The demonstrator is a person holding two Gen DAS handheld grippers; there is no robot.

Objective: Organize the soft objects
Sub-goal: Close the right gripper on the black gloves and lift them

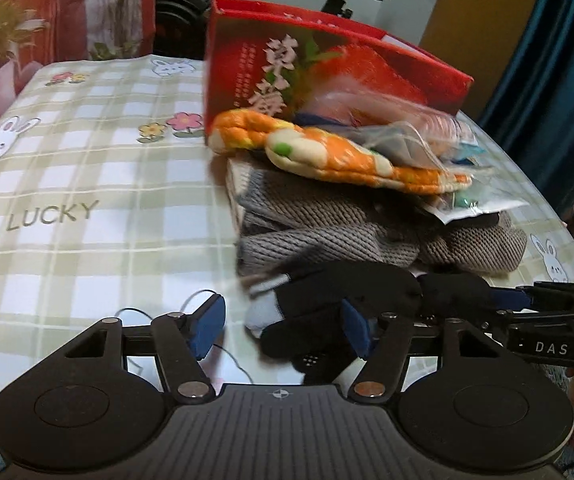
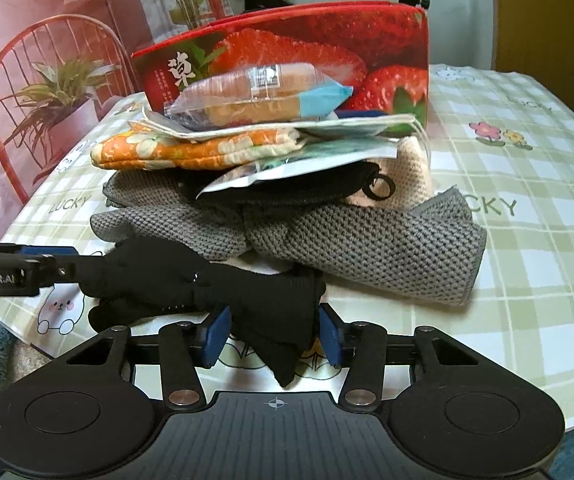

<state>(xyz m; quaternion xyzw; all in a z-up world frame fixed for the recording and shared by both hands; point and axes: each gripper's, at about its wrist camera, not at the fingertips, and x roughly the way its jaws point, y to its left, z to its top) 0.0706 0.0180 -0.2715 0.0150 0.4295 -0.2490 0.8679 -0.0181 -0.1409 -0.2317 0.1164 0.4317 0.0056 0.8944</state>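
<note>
A black glove (image 2: 191, 284) lies at the near foot of a pile of soft things on the table. My right gripper (image 2: 275, 338) is shut on the glove's cuff end, with both blue pads (image 2: 217, 336) against the fabric. My left gripper (image 1: 283, 330) is open around the glove's (image 1: 311, 332) other end. Its right pad touches the black fabric, while its left pad (image 1: 207, 328) stands clear. A light blue sock (image 1: 263, 314) lies beside the glove there. The pile holds a grey knitted cloth (image 2: 367, 240), an orange flowered mitt (image 2: 191, 150) and plastic packets (image 2: 255, 96).
A red strawberry box (image 2: 327, 52) stands open-topped behind the pile. The table wears a green checked cloth (image 1: 87, 184) with rabbits and the word LUCKY. A thin white cord (image 1: 191, 300) lies near my left pad. A red chair (image 2: 47, 80) and an exercise bike stand beyond.
</note>
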